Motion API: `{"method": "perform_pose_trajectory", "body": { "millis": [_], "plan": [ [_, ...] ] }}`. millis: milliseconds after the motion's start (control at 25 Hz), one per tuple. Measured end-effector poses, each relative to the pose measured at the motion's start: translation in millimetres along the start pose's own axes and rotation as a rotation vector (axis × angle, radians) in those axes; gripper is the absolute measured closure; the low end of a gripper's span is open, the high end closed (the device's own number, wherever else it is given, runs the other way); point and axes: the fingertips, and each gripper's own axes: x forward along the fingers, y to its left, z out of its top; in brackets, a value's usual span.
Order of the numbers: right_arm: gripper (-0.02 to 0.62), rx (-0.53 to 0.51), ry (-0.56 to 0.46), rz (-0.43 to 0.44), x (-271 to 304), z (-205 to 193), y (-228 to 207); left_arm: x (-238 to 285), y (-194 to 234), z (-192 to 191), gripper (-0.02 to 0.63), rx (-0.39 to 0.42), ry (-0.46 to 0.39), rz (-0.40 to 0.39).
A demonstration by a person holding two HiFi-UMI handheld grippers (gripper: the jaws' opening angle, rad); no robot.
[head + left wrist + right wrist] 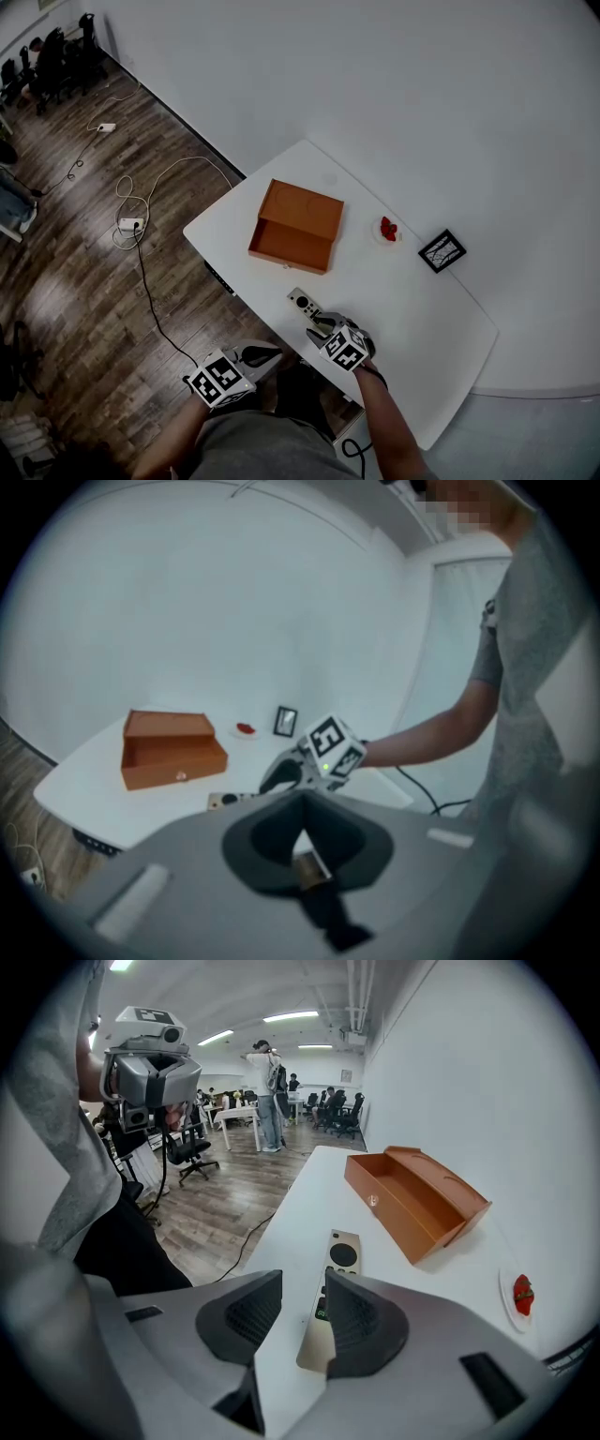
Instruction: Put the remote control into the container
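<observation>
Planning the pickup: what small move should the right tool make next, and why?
Probably lower the right tool astride the remote control and close: its jaws stand apart above the remote, which lies flat on the table, outside the orange container.

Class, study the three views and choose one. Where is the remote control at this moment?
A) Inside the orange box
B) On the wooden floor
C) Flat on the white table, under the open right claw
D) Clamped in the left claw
C: the remote control lies flat on the white table, outside the orange box. The right claw is above it with its jaws apart.
</observation>
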Motion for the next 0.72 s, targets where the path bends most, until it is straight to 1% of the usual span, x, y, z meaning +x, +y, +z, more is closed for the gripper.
{"method": "perform_pose_trajectory", "body": {
  "millis": [120, 200, 240, 360, 560, 720],
  "plan": [
    [0.451, 0.03, 0.001, 0.007, 6.3, -3.7, -1.3, -2.4, -0.3, 0.2, 0.607, 0.001, 0.001, 0.002],
    [0.409, 0.055, -0.001, 0.002, 11.5, -6.6, -5.1, -3.5, 1.5, -0.3, 0.607, 0.0, 0.001, 0.006],
    [0.4, 0.064, -0.004, -0.005, 12.8, -7.0, -7.2, -4.3, 2.4, -0.4, 0.607, -0.001, 0.002, 0.007],
    [0.382, 0.086, -0.011, -0.016, 14.2, -5.8, -11.1, -8.2, 4.1, 1.0, 0.607, -0.005, 0.0, 0.013],
    [0.356, 0.086, 0.003, -0.022, 26.4, -12.7, -18.7, -6.2, 8.5, -2.1, 0.607, -0.01, -0.001, 0.024],
    [0.339, 0.103, 0.02, -0.042, 33.9, -16.3, -25.7, -8.8, 9.1, -4.3, 0.607, -0.018, 0.001, 0.034]
  ]
}}
